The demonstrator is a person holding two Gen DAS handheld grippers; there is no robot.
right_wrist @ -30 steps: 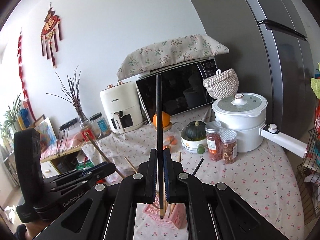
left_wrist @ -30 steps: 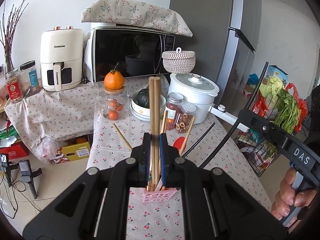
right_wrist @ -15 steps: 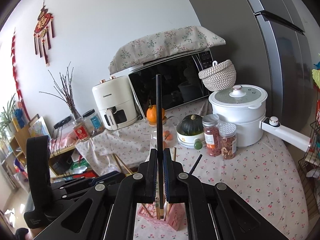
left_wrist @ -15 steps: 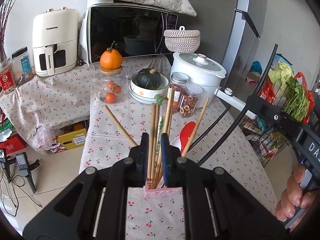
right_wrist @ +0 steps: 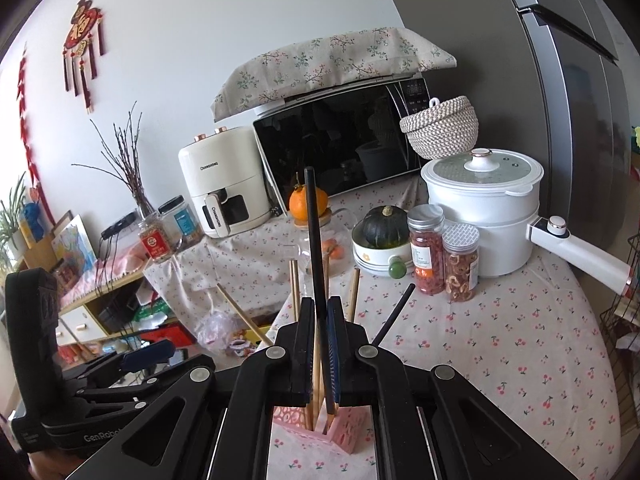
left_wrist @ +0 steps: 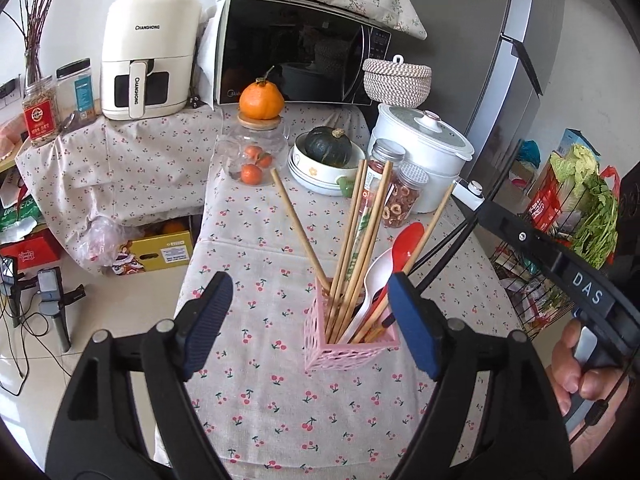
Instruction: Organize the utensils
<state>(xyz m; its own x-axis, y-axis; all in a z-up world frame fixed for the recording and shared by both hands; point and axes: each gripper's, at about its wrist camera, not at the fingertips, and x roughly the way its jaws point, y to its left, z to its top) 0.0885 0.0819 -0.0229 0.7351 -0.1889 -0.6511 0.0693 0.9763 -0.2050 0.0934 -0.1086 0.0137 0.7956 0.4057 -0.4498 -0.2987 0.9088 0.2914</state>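
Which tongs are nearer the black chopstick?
Right. The right tongs are shut on the black chopstick above the pink holder; the left tongs, opening, flank the holder, gripping nothing.

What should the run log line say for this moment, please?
left gripper: jaws opening, nothing between | right gripper: shut on black chopstick, tip in pink holder | wooden chopsticks: in holder

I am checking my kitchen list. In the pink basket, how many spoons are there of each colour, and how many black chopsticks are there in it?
Red spoon: 1
White spoon: 1
Black chopsticks: 2, one upright and one leaning
Total: 4
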